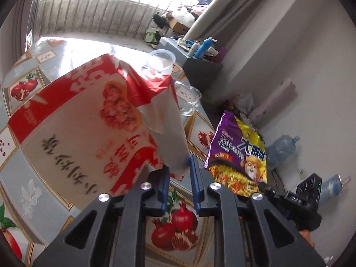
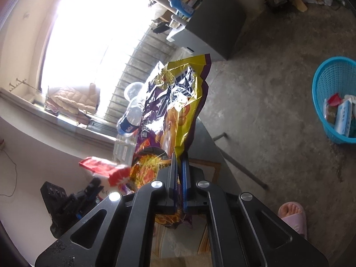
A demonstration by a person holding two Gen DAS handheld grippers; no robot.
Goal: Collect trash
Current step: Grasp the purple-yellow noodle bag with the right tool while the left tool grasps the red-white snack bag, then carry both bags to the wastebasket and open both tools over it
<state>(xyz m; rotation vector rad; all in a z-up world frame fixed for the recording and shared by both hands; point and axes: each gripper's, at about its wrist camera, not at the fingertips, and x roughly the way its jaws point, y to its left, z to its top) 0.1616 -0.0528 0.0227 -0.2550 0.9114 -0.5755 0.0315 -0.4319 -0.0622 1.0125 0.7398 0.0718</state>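
Already both grippers carry trash clear of the tabletop: left gripper jaws pinch the red paper bag by its corner, right gripper jaws clamp the noodle packet, ready for the blue basket at three o'clock.

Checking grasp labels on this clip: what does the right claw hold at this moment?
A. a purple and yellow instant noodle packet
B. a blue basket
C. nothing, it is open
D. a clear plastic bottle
A: in the right wrist view the right claw is shut on the lower edge of the purple and yellow instant noodle packet, which hangs lifted above the table; the blue basket stands apart on the floor.
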